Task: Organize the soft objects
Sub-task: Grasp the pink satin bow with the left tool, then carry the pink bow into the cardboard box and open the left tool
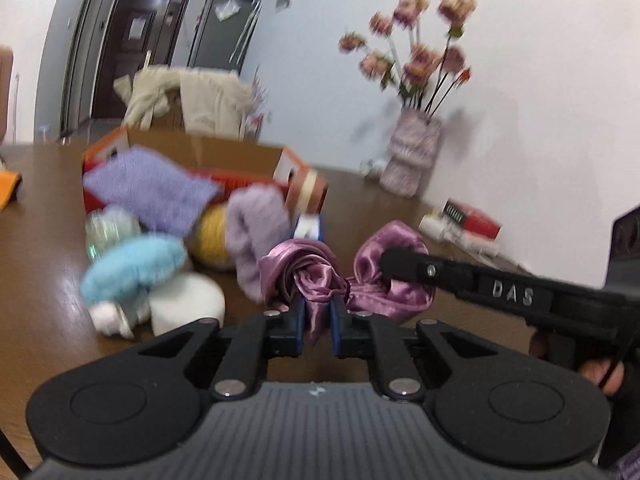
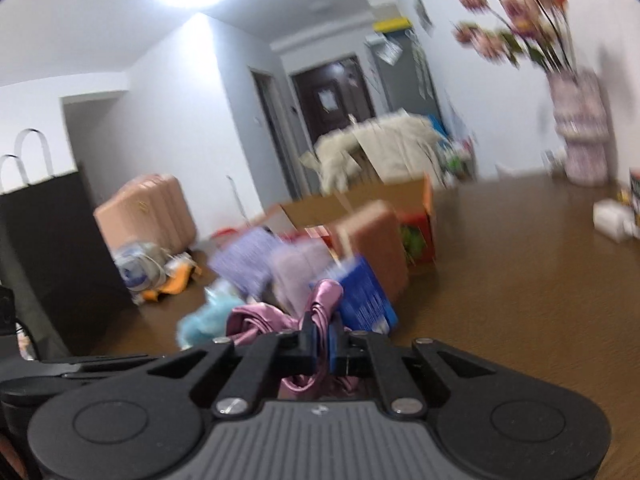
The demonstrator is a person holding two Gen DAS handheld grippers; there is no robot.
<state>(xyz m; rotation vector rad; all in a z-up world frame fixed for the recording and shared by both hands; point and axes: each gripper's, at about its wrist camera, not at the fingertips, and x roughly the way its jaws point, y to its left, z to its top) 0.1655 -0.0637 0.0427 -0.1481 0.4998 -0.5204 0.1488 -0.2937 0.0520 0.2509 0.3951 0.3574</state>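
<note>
Both hand-held grippers (image 1: 319, 316) (image 2: 323, 338) pinch purple satin cloth (image 1: 320, 276).

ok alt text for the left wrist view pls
The left gripper is shut on a shiny purple satin cloth above a brown table, with the right gripper gripping the cloth's other end. Behind lie blurred soft items, an open cardboard box and a vase of pink flowers.

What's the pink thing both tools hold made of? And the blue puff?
Pink scrunchie: looks like satin or silk-like fabric, glossy, with bright highlights along its gathered folds. Left tool and right tool each pinch it. Blue puff: seems fuzzy plush or fleece, matte; blur hides the detail.
</note>
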